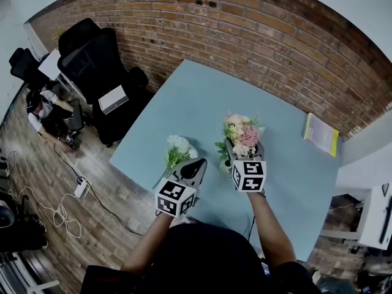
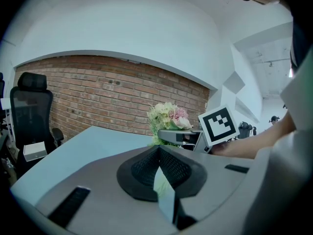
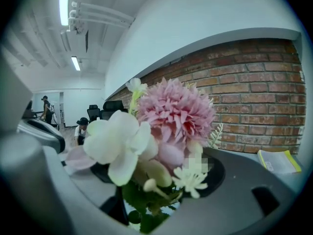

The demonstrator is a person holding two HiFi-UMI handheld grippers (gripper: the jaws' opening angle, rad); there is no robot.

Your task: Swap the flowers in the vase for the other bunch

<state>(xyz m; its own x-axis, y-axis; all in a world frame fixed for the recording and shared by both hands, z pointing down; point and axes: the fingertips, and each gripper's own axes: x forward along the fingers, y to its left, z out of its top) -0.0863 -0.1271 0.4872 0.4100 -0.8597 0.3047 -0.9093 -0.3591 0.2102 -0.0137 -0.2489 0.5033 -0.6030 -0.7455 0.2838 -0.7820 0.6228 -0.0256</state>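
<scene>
Two claws sit nearest, above the surface's (image 1: 202, 97) near edge. The left claw (image 1: 197, 163) is shut tight on nothing, and the white bunch (image 1: 179, 147) lies on the surface just beside it, to its left. The right claw (image 1: 245, 152), jaws about halfway apart, grips the pink bunch (image 1: 242, 132) low down, blooms upright; the vase cannot be made out. Farther off lies a yellow book (image 1: 321, 133), then the brick wall (image 1: 245, 23).
</scene>
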